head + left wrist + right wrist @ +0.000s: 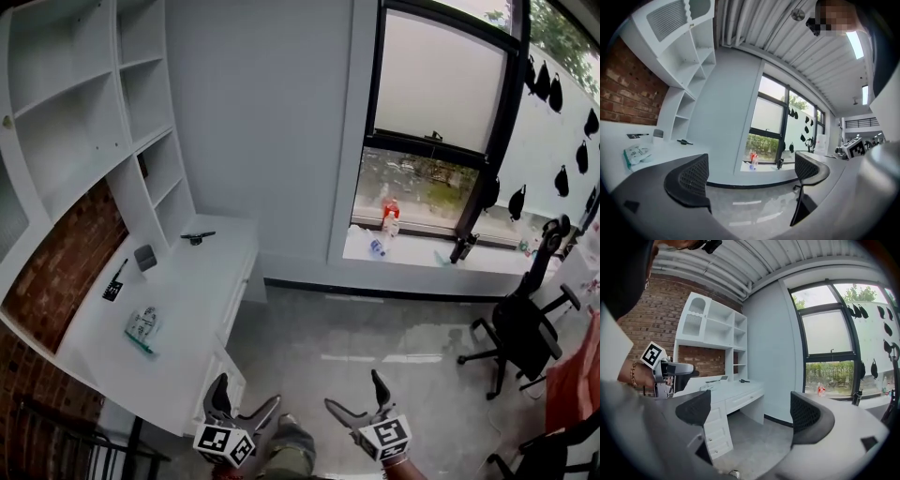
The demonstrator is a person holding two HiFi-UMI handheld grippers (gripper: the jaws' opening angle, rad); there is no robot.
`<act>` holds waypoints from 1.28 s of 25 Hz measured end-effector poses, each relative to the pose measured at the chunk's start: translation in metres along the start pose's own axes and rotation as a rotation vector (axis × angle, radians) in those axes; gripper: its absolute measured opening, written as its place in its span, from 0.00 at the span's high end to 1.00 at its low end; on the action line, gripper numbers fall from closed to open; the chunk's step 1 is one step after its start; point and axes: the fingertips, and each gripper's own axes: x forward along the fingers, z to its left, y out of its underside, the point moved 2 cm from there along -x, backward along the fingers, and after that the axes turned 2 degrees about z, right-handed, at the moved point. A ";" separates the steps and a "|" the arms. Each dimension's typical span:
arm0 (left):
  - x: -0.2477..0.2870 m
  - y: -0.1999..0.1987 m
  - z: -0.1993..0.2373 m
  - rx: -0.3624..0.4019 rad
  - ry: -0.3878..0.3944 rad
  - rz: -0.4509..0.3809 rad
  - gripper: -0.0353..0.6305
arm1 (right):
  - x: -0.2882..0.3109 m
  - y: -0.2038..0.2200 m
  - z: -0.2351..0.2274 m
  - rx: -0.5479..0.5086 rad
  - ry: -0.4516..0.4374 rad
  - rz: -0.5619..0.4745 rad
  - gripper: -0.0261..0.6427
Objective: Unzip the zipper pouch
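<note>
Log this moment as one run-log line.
left gripper: open, empty | right gripper: open, empty | zipper pouch: on desk, untouched

Both are held low in front of the body, side by side with a gap between them, pointing forward. The left gripper (246,401) has its jaws spread wide with nothing between them, and same deal for the right gripper (354,394).
</note>
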 end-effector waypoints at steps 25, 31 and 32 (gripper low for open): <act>0.155 -0.060 0.183 -0.050 -0.079 0.010 0.10 | 0.278 -0.054 -0.070 -0.057 -0.153 0.062 0.19; 0.124 -0.045 0.197 -0.053 -0.155 0.056 0.10 | 0.319 -0.075 -0.057 0.045 -0.246 0.034 0.20; 0.117 -0.042 0.203 -0.059 -0.183 0.058 0.10 | 0.328 -0.078 -0.053 0.037 -0.268 0.033 0.21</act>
